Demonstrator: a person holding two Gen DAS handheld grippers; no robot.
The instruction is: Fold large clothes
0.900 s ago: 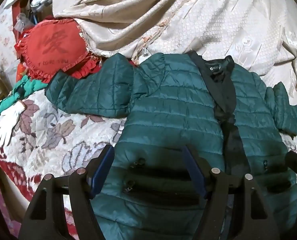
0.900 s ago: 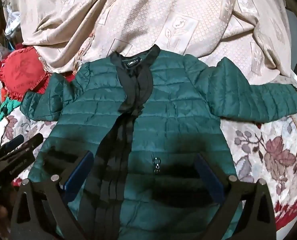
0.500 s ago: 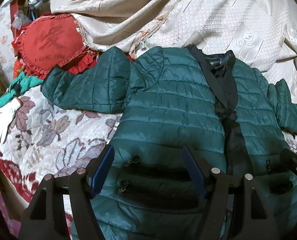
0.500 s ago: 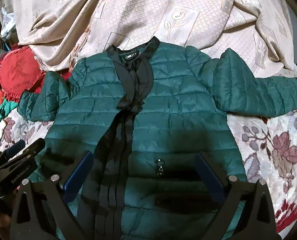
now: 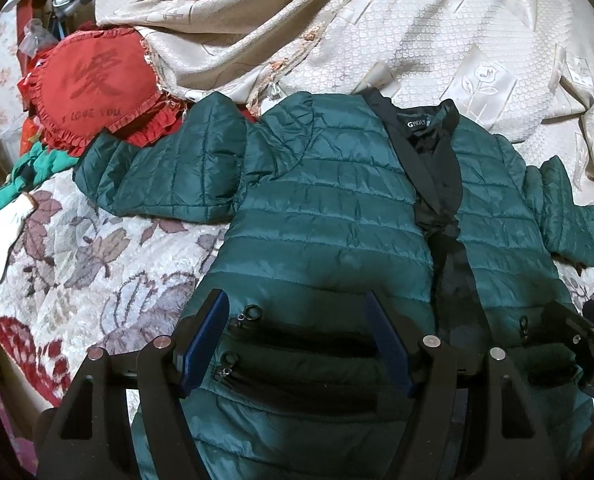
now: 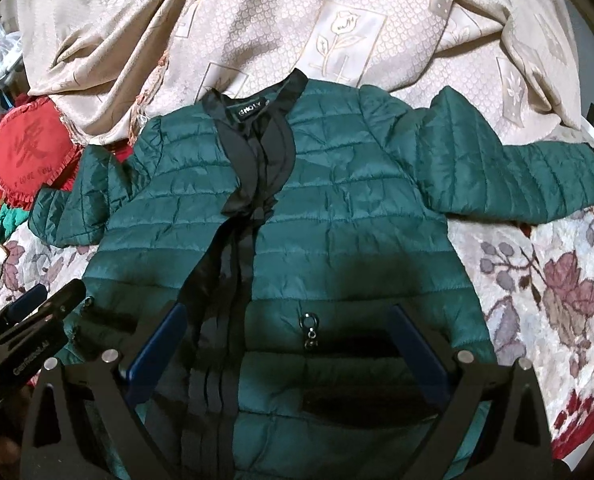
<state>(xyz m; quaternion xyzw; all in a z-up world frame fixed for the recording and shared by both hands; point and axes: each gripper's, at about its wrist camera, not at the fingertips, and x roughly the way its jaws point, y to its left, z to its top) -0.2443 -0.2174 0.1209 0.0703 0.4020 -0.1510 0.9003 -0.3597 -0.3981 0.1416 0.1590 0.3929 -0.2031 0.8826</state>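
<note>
- In my left wrist view the green quilted jacket lies flat, front up, across the frame's middle on the floral bedspread.
- My left gripper hovers at lower centre, jaws apart with nothing pinched; the pocket zips show between them.
- My right gripper stands wide open over the jacket's lower front.

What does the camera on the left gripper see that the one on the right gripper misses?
Only the left wrist view shows the white glove whole and the "I love you" lettering on the red cushion. Only the right wrist view shows the jacket's far sleeve whole, stretched over the flowered bedspread. Both show the green quilted jacket lying flat, front up, and each camera's own gripper, the left gripper and right gripper, open above its hem.
</note>
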